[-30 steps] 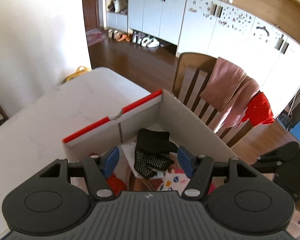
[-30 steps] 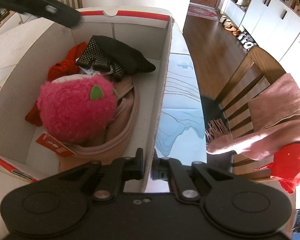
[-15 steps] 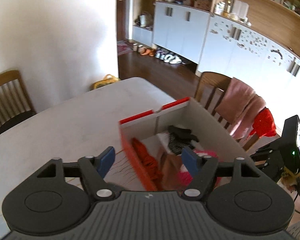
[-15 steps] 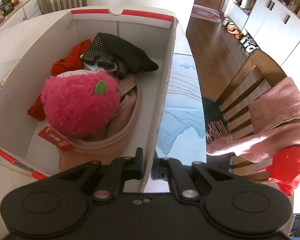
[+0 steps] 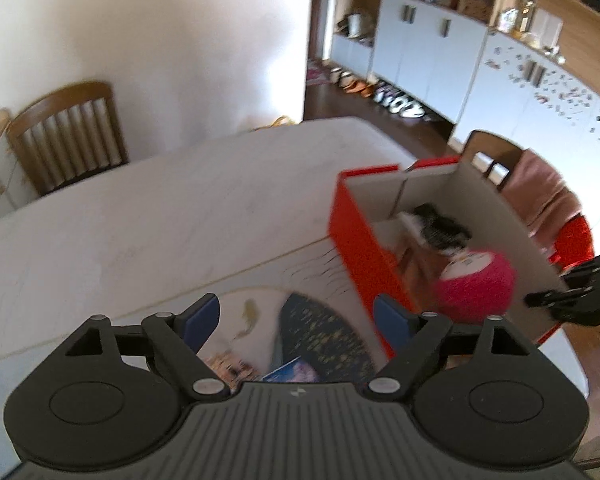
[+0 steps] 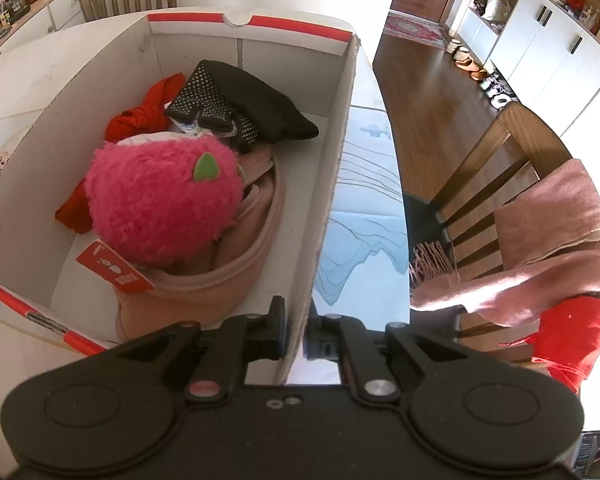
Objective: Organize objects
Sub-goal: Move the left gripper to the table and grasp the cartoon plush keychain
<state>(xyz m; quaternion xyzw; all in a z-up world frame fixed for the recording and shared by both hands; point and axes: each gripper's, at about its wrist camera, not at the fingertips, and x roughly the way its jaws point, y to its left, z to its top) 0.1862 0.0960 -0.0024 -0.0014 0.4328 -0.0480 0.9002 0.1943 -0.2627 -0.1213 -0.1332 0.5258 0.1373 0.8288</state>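
Note:
A red-edged cardboard box (image 6: pixel 340 112) stands on the table and holds a pink plush toy (image 6: pixel 160 204), a pink garment (image 6: pixel 228 276), black dotted gloves (image 6: pixel 220 108) and red cloth (image 6: pixel 148 108). My right gripper (image 6: pixel 296 332) is shut on the box's right wall near its front corner. My left gripper (image 5: pixel 296 316) is open and empty, above the table to the left of the box (image 5: pixel 352 236). The plush toy (image 5: pixel 476 284) shows in the left wrist view too.
A patterned mat (image 5: pixel 320 332) lies on the white table (image 5: pixel 140 216) under the left gripper. A chair (image 6: pixel 496 160) draped with a pink scarf (image 6: pixel 540 236) stands right of the table. Another chair (image 5: pixel 68 132) stands at the far side.
My left gripper has pulled back out of the box and moved left, over the table. My right gripper keeps its hold on the box wall.

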